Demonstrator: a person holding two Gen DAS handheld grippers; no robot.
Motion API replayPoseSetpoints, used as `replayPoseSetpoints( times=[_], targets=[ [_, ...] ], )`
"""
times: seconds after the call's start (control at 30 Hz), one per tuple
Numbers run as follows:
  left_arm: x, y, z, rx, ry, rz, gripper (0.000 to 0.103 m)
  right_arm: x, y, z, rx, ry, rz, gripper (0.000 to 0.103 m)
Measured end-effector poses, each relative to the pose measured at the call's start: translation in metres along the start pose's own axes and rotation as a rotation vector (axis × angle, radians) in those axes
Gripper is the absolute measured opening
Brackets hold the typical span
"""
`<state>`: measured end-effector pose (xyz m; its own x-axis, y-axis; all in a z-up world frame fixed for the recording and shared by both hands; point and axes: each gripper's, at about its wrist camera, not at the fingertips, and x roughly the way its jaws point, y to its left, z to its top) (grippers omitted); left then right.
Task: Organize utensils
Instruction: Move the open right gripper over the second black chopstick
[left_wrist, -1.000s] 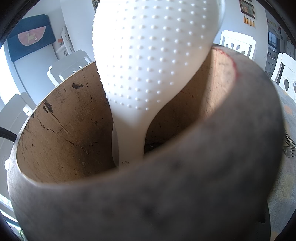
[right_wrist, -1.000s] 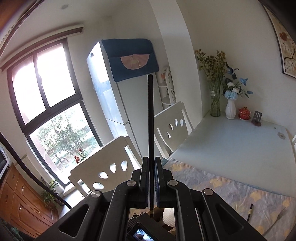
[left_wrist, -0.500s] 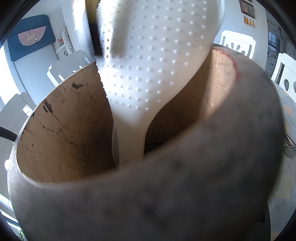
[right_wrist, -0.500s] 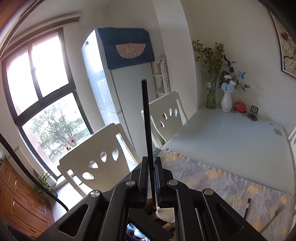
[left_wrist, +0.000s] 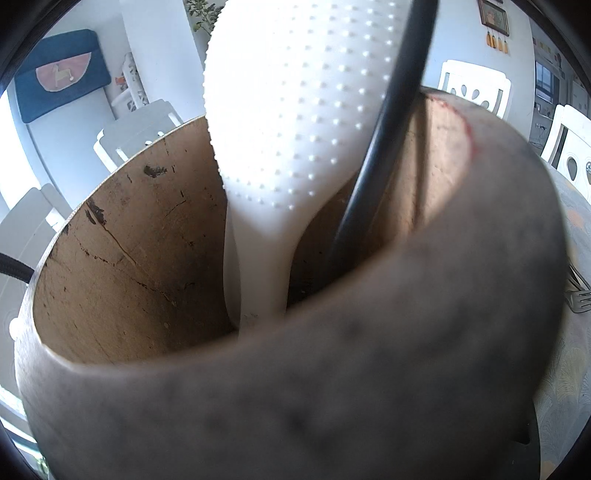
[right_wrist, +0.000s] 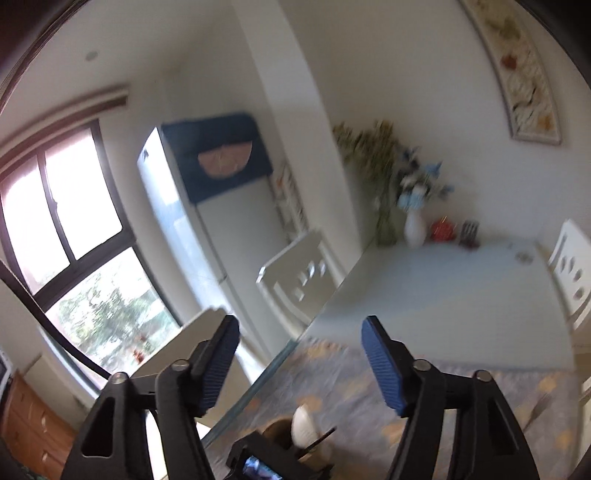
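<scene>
A round wooden utensil holder fills the left wrist view, so close that my left gripper's fingers are hidden behind it. A white dimpled rice paddle stands in it. Beside the paddle a black chopstick leans against the holder's right inner wall. My right gripper hangs above the holder; its jaws have just been opening and stand open with nothing between the blue pads. Below it I see the paddle and the chopstick.
A fork lies on the patterned tablecloth right of the holder. White chairs line the table's far side. Vases with flowers stand at the far end near the wall. A fridge and a window are beyond.
The right gripper let go of the black chopstick, which now stands in the holder beside the paddle. The gripper opened, rose and swung; its view is blurred. The left view is otherwise unchanged.
</scene>
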<state>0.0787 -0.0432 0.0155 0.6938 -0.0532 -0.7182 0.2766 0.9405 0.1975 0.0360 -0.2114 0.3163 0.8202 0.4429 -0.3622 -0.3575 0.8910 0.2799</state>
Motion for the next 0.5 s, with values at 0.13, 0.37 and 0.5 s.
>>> replayPoseSetpoints(
  times=[0.13, 0.37, 0.5],
  targets=[
    [0.0, 0.0, 0.0, 0.001, 0.0, 0.001, 0.103, -0.046, -0.013, 0.018, -0.046, -0.099, -0.086, 0.08],
    [-0.002, 0.0, 0.0, 0.003, 0.0, 0.004, 0.103, -0.105, -0.051, 0.015, -0.024, -0.141, -0.221, 0.088],
    [-0.002, -0.003, -0.001, 0.007, 0.0, 0.014, 0.103, -0.128, -0.079, 0.001, 0.042, -0.139, -0.29, 0.088]
  ],
)
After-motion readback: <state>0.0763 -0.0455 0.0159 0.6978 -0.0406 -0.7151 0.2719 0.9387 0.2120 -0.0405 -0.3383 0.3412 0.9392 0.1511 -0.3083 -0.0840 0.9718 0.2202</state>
